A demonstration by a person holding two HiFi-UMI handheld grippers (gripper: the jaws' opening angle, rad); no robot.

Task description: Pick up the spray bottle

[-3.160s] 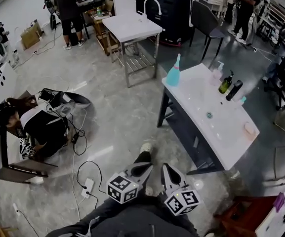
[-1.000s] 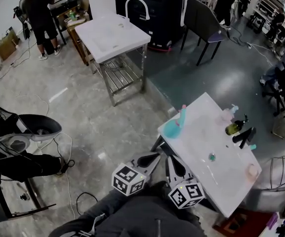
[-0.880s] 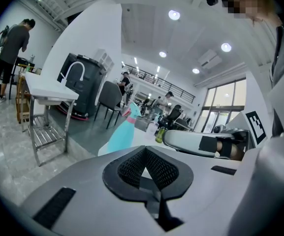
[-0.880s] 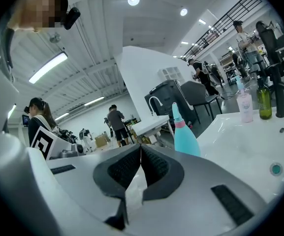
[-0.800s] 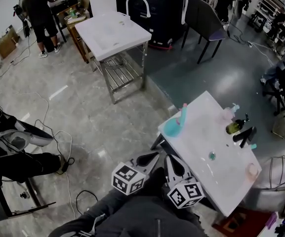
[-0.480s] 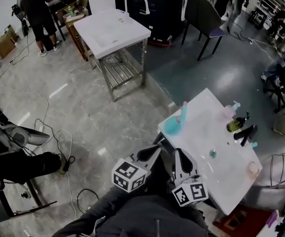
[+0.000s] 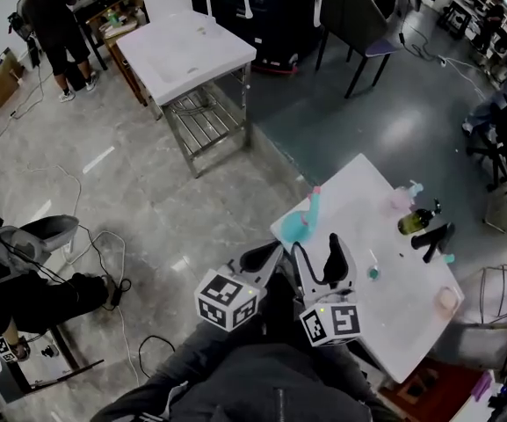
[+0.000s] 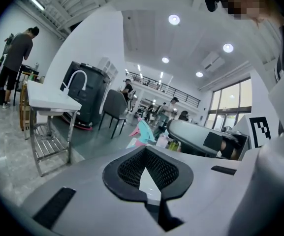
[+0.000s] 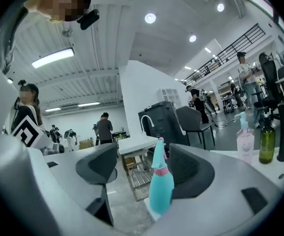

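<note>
The teal spray bottle (image 7: 304, 224) with a pink collar stands upright at the near left corner of the white table (image 7: 385, 315). My right gripper (image 7: 316, 258) is just short of it, its jaws opening wide. In the right gripper view the spray bottle (image 9: 160, 188) shows in the gap between the fingers, beyond the tips and untouched by my right gripper (image 9: 142, 168). My left gripper (image 7: 266, 258) hangs beside it to the left, shut and empty. In the left gripper view, the spray bottle (image 8: 144, 131) peeks over the shut tips of my left gripper (image 8: 146, 166).
On the table's far side stand a pink pump bottle (image 7: 401, 198), a dark green bottle (image 7: 414, 221) and a black bottle (image 7: 433, 240). A white sink stand (image 7: 187, 51) and a chair (image 7: 350, 16) lie beyond. A person (image 7: 51, 16) works far left; cables cross the floor.
The right gripper's jaws have gone from shut to wide apart. Both grippers have moved forward and up toward the table corner with the spray bottle.
</note>
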